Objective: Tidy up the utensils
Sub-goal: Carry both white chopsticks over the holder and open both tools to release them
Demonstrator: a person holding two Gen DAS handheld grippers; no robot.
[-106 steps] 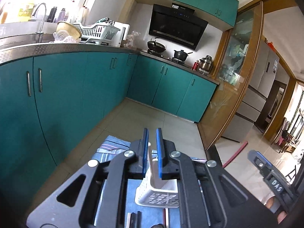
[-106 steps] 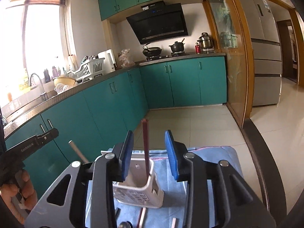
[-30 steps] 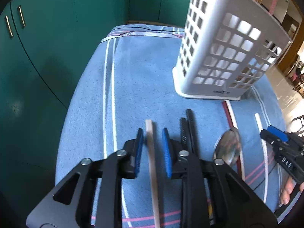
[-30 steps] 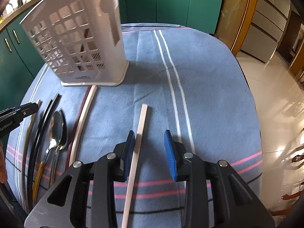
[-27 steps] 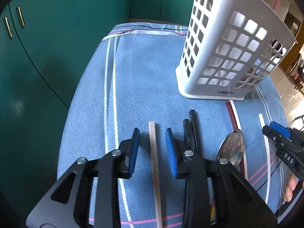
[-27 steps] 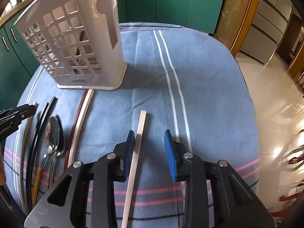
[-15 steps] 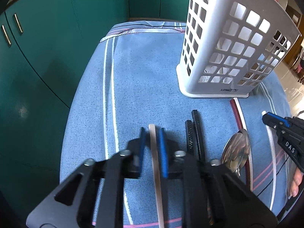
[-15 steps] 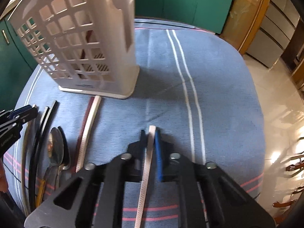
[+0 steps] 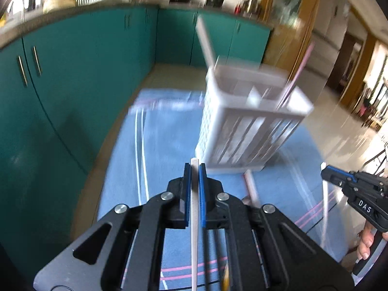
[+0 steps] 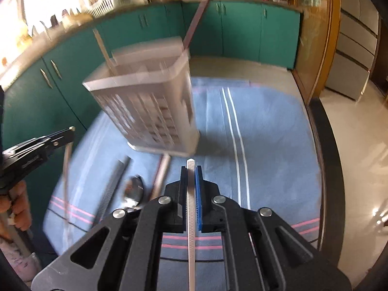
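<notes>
Clamping a pale chopstick (image 9: 194,208) between its blue pads, the left gripper (image 9: 194,169) sits at the lower centre of its own view, the stick running back between the fingers toward the bottom edge and its tip poking out just ahead of them. In the right wrist view the right gripper (image 10: 191,169) is likewise closed on a white chopstick (image 10: 190,218), whose tip shows just past the pads at centre frame. Ahead of both, blurred, the white slotted utensil basket (image 9: 245,131) stands on the blue striped cloth (image 9: 167,131), upper right of centre in the left view and upper left of centre in the right view. Two sticks lean out of its top: a pale one (image 10: 103,46) and a dark reddish one (image 10: 196,21). On the cloth near the basket's base lie a spoon (image 10: 133,189) and more chopsticks (image 10: 161,177), smeared by motion. Teal cabinets (image 9: 80,72) fill the background.
</notes>
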